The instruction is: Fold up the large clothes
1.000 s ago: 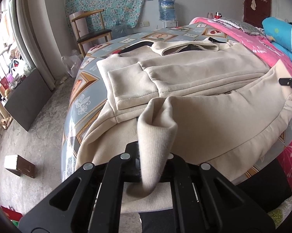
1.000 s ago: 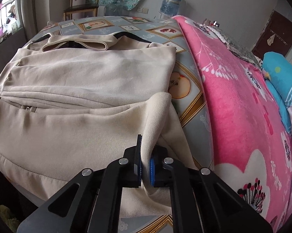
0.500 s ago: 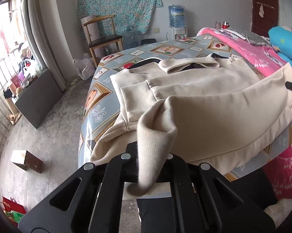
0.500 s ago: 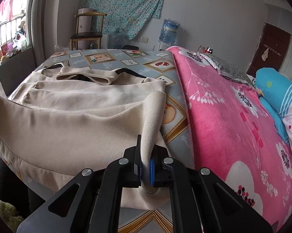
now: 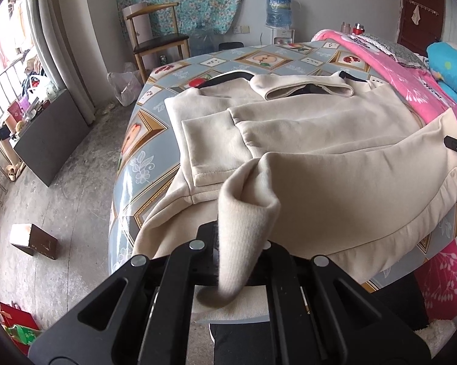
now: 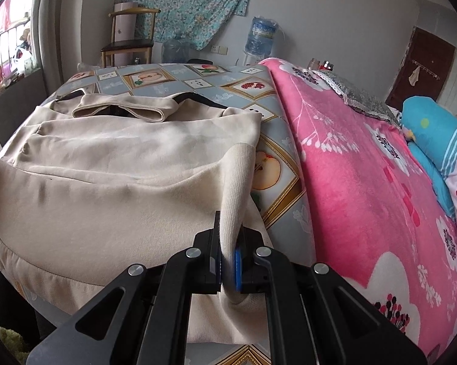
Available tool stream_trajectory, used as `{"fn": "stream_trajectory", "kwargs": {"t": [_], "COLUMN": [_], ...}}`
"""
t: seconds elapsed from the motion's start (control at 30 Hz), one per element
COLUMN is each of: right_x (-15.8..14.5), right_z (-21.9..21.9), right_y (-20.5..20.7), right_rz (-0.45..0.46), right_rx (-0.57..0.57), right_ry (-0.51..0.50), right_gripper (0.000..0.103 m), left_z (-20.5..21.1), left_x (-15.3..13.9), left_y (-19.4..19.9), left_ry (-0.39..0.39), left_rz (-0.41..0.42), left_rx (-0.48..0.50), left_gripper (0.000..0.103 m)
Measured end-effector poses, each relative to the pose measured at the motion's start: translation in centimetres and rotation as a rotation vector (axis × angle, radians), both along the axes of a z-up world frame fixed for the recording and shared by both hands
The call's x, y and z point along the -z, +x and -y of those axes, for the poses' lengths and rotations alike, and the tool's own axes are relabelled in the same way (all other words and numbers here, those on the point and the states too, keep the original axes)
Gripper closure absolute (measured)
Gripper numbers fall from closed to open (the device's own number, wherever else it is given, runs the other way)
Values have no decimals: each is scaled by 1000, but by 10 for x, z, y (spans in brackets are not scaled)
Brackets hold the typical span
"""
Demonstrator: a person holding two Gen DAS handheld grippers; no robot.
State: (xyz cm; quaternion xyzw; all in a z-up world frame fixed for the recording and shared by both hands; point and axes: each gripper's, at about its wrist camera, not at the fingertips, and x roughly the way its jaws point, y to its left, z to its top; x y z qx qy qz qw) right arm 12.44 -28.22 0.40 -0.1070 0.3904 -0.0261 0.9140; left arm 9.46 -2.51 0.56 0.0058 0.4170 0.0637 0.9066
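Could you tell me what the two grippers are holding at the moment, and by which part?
Both hold the beige garment by its ribbed bottom hem: the left gripper is shut on one hem corner, the right gripper on the other.

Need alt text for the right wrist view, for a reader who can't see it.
The right gripper is shut on the ribbed hem of a beige sweatshirt, lifting it above a tile-patterned bedcover. A pink floral blanket lies to the right; a wooden chair and water bottle stand behind.

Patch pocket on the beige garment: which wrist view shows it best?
The left wrist view: the patch pocket lies flat and fully outlined on the beige garment. The right wrist view shows only folded cloth there; no pocket is discernible.
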Motion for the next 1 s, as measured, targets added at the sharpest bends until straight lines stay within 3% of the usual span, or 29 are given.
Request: {"fn": "stream_trajectory", "kwargs": {"t": [0.37, 0.67, 0.8, 0.9, 1.0], "right_x": [30, 35, 9, -22, -48], "right_z": [-3, -5, -4, -1, 0], "right_y": [23, 28, 10, -12, -29], "right_rz": [-76, -79, -9, 67, 143], "right_rx": [12, 6, 26, 37, 48], "right_ry": [-30, -53, -28, 12, 30], "right_gripper": [97, 97, 97, 97, 97], "left_z": [-9, -12, -14, -23, -34], "left_x": [18, 26, 17, -12, -38], "left_y": [16, 23, 16, -6, -28], "left_ry": [-44, -63, -82, -183, -230], "left_rz": [-51, -75, -53, 40, 117], "left_rx": [-1, -7, 8, 47, 70], "left_gripper": [98, 98, 98, 98, 98]}}
